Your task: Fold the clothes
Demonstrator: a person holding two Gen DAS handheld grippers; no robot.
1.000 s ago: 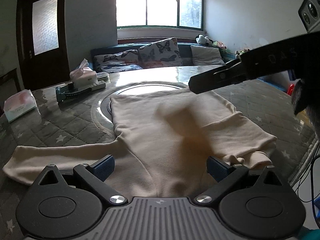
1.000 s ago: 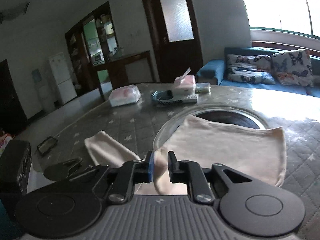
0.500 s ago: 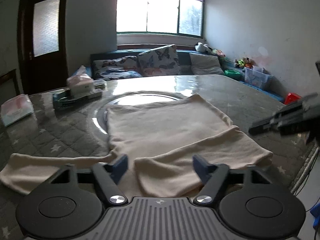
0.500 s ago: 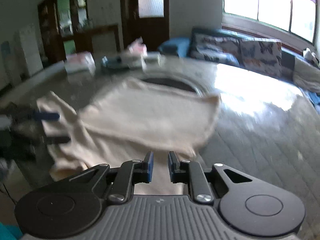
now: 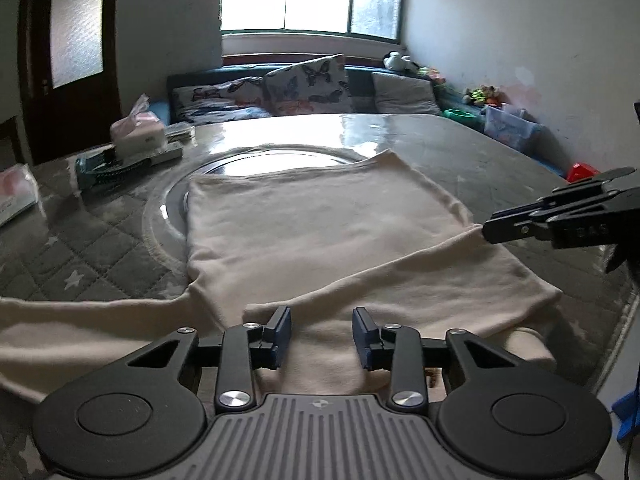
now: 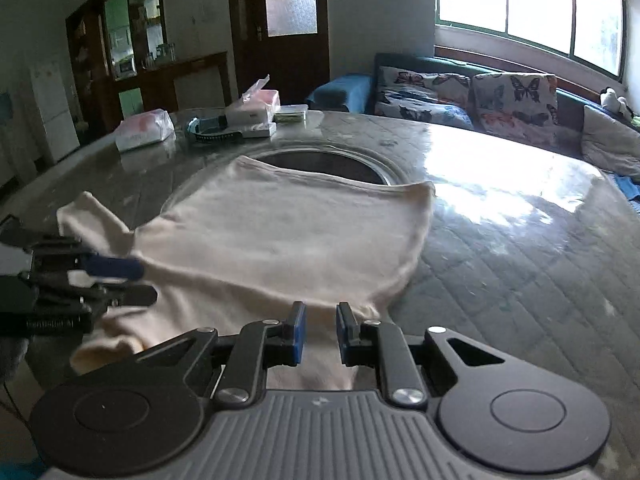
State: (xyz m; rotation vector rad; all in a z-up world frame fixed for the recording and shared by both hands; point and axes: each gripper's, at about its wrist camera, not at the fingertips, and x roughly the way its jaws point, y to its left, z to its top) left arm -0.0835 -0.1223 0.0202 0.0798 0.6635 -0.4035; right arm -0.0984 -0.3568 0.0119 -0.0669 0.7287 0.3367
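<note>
A cream long-sleeved top (image 5: 320,232) lies flat on the quilted table, one sleeve (image 5: 440,288) folded across its near part, the other sleeve (image 5: 80,320) stretched out left. My left gripper (image 5: 321,332) sits low over the near edge, jaws closing, cloth between the pads but not pinched. My right gripper (image 5: 490,232) comes in from the right, shut on the folded edge of the top. In the right wrist view the top (image 6: 280,240) spreads ahead, its cloth caught in the right gripper (image 6: 321,332). The left gripper (image 6: 132,282) is at the left, blurred.
A round glass turntable (image 5: 280,160) lies partly under the top. A tissue box (image 5: 138,132), a dark comb tray (image 5: 108,168) and a tissue pack (image 5: 16,192) stand at the far left. The table edge (image 5: 624,320) drops off on the right. A cushioned sofa (image 5: 304,88) is behind.
The right gripper carried the sleeve across the top and came down at its right side. The left jaws narrowed from wide apart to partly closed and moved in over the near edge.
</note>
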